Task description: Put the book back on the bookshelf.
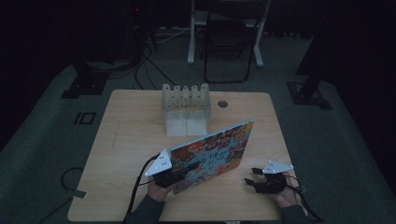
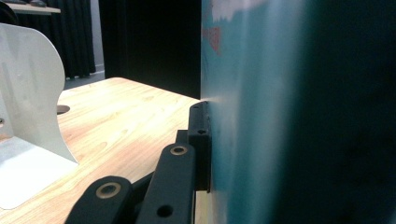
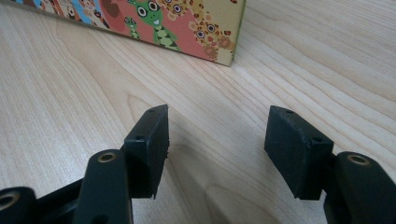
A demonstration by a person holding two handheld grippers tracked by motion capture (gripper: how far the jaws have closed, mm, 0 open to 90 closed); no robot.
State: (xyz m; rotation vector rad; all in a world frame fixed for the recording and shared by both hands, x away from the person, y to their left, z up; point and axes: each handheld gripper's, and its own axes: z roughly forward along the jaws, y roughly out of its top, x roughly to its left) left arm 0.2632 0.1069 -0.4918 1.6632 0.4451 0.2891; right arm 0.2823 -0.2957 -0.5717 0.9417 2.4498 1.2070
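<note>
The jaws of the left gripper (image 1: 173,178) are seen closed flat against a picture book (image 1: 212,151), with a black pad pressed on its teal face in the left gripper view; the far jaw is hidden behind the cover, so the grip is judged, not fully seen. The book is held by its lower left corner, tilted up off the table (image 1: 121,140), with its long axis running from that corner up and away to the right, toward the white slotted rack (image 1: 186,106) that stands well behind it.

The jaws of the right gripper (image 3: 215,140) stand wide apart with nothing between them, low over bare wood. From these jaws the book lies ahead and to the left: its near right corner (image 3: 229,56) is seen resting on the table just beyond the open pads. The left hand is thus on the book already, while the right is near but apart from it. A coming move is judged to turn on that free right end, which would have to be reached across a short gap.

The book is thin, rigid and flat, its cover glossy and crowded with cartoon animals. The table is pale, smooth, grained wood; the rack looks like matte white plastic with upright dividers.
</note>
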